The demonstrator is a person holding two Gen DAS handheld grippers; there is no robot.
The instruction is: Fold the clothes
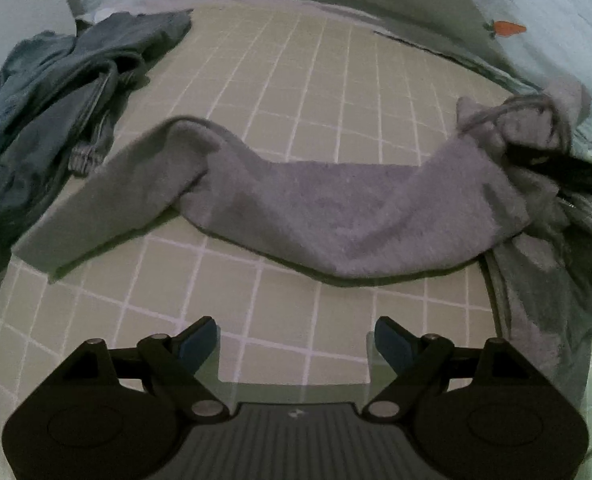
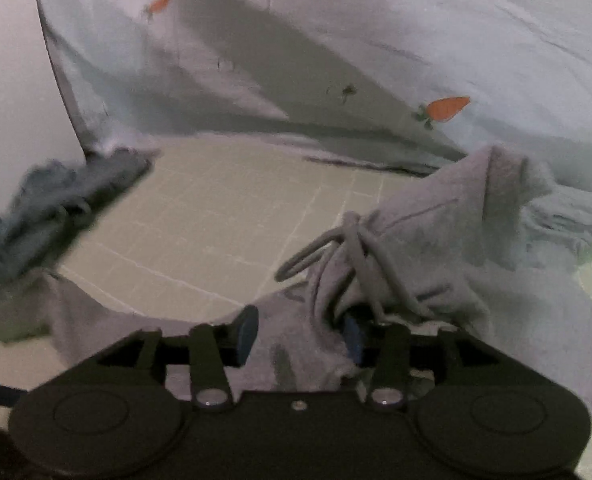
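A: Starting at the left, what lies there?

B: In the left wrist view, a heap of blue-grey clothes sits at about ten o'clock on the green grid mat, untouched. Toward the centre, the grey sweatpants stretch across the mat, one leg end flat at about eight o'clock, the waistband bunched and lifted at about two o'clock.

A: And the left tool?

B: The left tool hangs over bare mat at six o'clock with its jaws spread wide and nothing between them. It sits near the trousers' lower edge but clear of it.

A: Further right?

B: The right tool is in the waistband fabric. In its own view the jaws stand about half open with grey cloth and the drawstring bunched between and over them. The right pad is buried in cloth, so I cannot tell whether it truly pinches. A pale sheet with carrot prints lies behind, at about one o'clock.

A: Which step is this?

B: I judge it to be spreading the sweatpants flat before the first fold. Next the right tool needs a firm hold on the waistband and the left a grip on a leg, then both pull apart to smooth it.
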